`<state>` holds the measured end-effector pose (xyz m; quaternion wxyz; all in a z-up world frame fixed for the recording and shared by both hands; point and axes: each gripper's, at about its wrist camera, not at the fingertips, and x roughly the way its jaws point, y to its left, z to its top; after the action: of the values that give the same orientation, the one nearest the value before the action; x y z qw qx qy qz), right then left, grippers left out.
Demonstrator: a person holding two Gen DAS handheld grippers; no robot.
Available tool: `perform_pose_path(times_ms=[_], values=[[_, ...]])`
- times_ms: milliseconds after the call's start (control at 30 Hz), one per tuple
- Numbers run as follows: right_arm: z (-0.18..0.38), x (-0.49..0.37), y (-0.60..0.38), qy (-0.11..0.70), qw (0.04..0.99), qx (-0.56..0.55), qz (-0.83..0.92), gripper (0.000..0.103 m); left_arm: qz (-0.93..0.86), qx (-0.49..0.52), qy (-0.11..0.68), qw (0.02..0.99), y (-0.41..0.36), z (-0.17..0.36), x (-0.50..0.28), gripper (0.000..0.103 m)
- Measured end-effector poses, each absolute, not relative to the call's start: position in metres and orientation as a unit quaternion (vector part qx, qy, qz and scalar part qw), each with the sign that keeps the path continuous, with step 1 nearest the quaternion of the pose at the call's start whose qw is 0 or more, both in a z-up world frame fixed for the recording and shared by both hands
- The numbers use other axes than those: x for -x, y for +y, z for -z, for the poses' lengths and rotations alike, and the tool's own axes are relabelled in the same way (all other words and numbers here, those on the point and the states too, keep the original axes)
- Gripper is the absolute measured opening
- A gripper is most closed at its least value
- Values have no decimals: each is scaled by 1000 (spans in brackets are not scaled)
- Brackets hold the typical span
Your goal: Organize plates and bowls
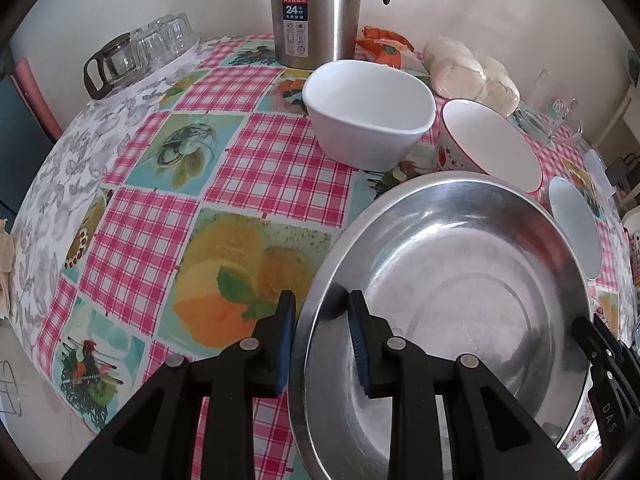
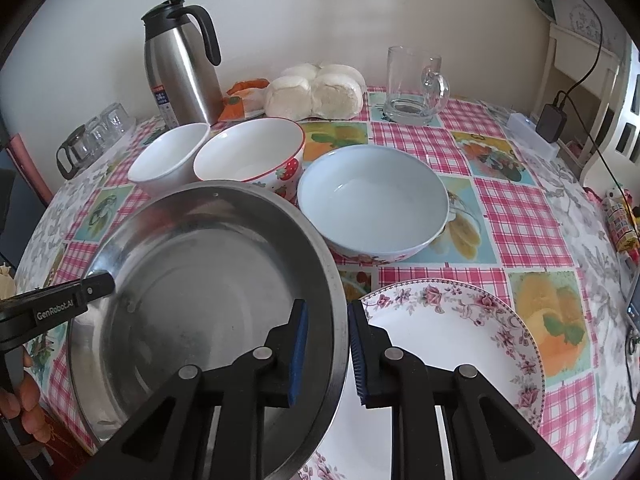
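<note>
Left gripper [image 1: 321, 338] clamped over the left rim of the steel pan [image 1: 460, 292], 1 blue pad outside the wall, the other inside. Right gripper [image 2: 328, 354] clamped across the same pan's right rim [image 2: 208, 280], again 1 finger on each side of the wall. Pan held between the 2 grippers, tilted, its right edge overlapping the floral plate [image 2: 460, 344] that lies on the checked tablecloth [image 2: 516, 224]. Not clear whether pan and plate touch.

Behind the pan, 3 bowls in a row: plain white bowl [image 2: 168, 158] at the left, strawberry bowl [image 2: 256, 156] touching or just beside it, pale blue bowl [image 2: 372, 200] at the right, near the floral plate. All 3 upright.

At the back by the wall: steel thermos jug [image 2: 180, 68], orange packet [image 2: 244, 98], bag of white buns [image 2: 316, 92], glass mug [image 2: 414, 86]. Glass pot with upturned glasses [image 1: 136, 56] at the table's far left edge. Charger and white power strip [image 2: 532, 132] at the right edge.
</note>
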<state>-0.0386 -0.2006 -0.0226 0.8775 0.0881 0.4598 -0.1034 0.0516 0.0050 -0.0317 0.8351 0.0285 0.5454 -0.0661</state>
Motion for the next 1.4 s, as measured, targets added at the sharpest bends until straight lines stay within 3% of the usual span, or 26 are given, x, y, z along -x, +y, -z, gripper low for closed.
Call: perform_pose_path(times_ms=[533, 700, 833, 867, 933, 967, 1033, 1100, 1233, 1300, 1400], values=[[27, 43, -191, 481, 869, -69, 90, 24, 52, -17, 559, 827, 15, 31, -44, 28], [29, 43, -193, 486, 866, -73, 97, 25, 63, -5, 566, 822, 14, 33, -45, 41], [27, 44, -197, 481, 867, -82, 103, 25, 62, -7, 563, 824, 13, 31, -43, 43], [26, 44, -198, 480, 867, -82, 105, 25, 61, -7, 562, 825, 14, 30, -43, 50], [26, 44, -198, 480, 867, -80, 110, 32, 60, -8, 558, 828, 14, 28, -42, 61], [26, 44, -198, 480, 866, -78, 113, 43, 60, -9, 557, 828, 14, 28, -42, 62], [26, 44, -198, 478, 868, -76, 114, 54, 58, -13, 559, 827, 12, 28, -43, 63], [25, 43, -197, 476, 869, -74, 113, 58, 57, -20, 561, 826, 10, 29, -42, 72], [26, 41, -194, 478, 869, -64, 107, 66, 56, -26, 554, 830, 10, 27, -42, 75], [27, 40, -193, 480, 869, -59, 103, 70, 55, -30, 550, 833, 10, 26, -41, 87], [28, 39, -191, 480, 870, -53, 98, 76, 55, -38, 543, 837, 9, 25, -41, 89]])
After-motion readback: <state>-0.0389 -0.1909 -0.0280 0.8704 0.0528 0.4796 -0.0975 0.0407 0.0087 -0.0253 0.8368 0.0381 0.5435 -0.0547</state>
